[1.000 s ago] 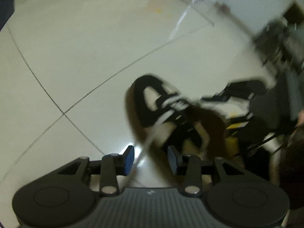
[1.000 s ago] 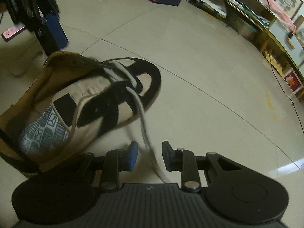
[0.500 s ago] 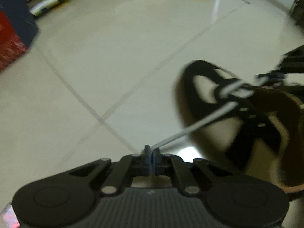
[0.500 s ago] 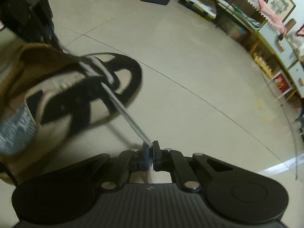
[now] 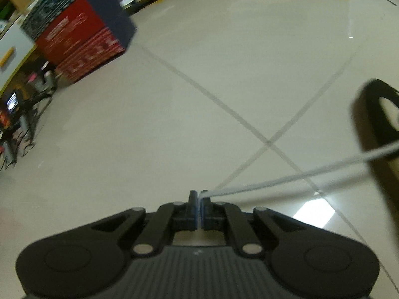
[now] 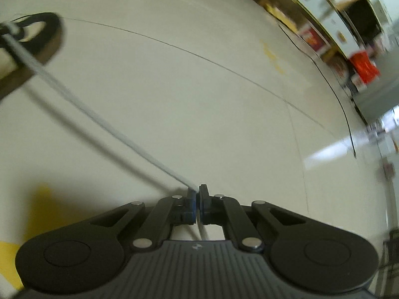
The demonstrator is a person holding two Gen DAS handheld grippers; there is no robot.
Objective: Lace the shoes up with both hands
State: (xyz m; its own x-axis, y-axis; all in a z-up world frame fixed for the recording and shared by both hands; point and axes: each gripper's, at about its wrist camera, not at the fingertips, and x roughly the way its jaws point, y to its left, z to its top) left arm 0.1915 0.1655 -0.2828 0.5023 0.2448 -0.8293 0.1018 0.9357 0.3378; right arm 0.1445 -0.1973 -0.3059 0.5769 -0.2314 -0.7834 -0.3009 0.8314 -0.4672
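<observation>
White lace (image 5: 299,174) runs taut from my left gripper (image 5: 199,199), clamped on it, to the black shoe (image 5: 374,114) at right; my right gripper (image 6: 198,194) pinches the other lace end (image 6: 99,117).

No legible text in either view. The red and blue box (image 5: 77,35) on the floor in the left wrist view carries pale print on its red faces, too blurred to read. Packages on the shelves (image 6: 349,39) in the right wrist view are equally smeared.
</observation>
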